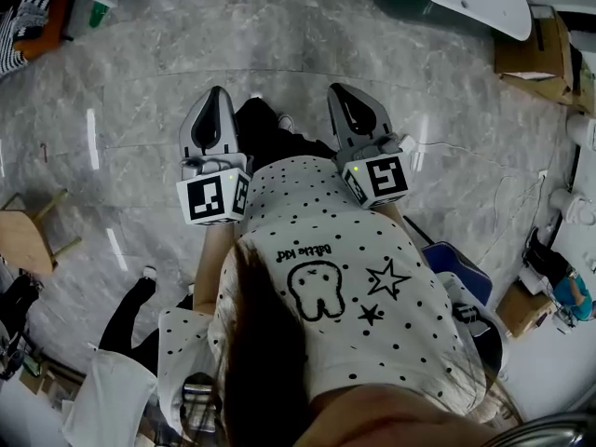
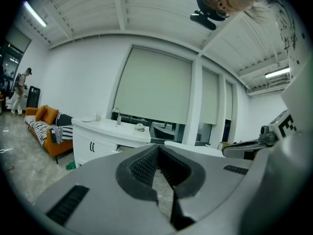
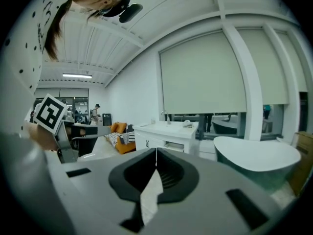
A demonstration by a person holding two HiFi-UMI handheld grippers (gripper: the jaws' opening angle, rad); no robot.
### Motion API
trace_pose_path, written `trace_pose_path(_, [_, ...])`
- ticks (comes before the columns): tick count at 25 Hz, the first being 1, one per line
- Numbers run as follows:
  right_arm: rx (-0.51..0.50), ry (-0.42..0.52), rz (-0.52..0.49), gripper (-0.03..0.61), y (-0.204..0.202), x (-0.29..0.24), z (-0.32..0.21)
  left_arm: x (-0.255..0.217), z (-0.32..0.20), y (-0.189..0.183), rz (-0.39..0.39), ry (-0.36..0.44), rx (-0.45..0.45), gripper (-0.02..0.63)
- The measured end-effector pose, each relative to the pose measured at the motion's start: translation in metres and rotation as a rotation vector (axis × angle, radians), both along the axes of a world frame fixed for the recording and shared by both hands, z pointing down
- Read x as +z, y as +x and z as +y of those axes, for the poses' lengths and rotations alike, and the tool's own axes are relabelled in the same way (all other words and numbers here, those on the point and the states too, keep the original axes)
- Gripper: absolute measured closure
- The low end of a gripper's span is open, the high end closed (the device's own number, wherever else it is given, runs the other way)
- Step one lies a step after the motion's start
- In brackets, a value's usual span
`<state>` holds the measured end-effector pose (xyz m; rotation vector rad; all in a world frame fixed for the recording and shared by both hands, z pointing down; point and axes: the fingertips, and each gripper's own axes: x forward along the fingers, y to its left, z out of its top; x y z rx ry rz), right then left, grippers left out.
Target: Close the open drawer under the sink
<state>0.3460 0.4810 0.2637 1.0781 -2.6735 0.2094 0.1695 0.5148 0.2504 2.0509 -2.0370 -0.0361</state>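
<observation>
Both tools are idle. The left hand-held gripper [image 2: 157, 148] has its grey jaws pressed together on nothing, and the right hand-held gripper [image 3: 155, 153] is likewise closed and empty. Both are held side by side in front of the person's spotted white shirt [image 1: 317, 250] at the centre of the head view. The task appears not yet begun. The white vanity cabinet [image 3: 146, 142] stands well apart from both tools, at centre frame in the right gripper view. The drawer [image 3: 176, 146] under its sink seems to stand pulled out, though it is too small to read surely. Judged from this, the approach, the contact with the drawer front and the push home all remain. The white surface [image 3: 168, 130] of the vanity carries a chrome faucet [image 3: 168, 116] and a few small items. Around it lie a polished grey marble floor [image 1: 140, 82], an orange sofa [image 3: 122, 131] at left, a white freestanding bathtub [image 3: 257, 155] at right, pale roller blinds [image 3: 203, 77] above, and brown cardboard boxes [image 1: 531, 59] at the upper right of the head view.
</observation>
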Motion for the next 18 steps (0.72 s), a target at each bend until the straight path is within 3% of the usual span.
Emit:
trace_pose_path(5, [0.0, -0.046, 0.01, 0.566, -0.014, 0.01, -0.02, 0.003, -0.021, -0.021, 0.011, -0.012, -0.034, 0.607])
trace_pose_path(18, [0.009, 0.004, -0.01, 0.566, -0.132, -0.008, -0.119, -0.008, -0.115, -0.128, 0.006, 0.006, -0.008, 0.607])
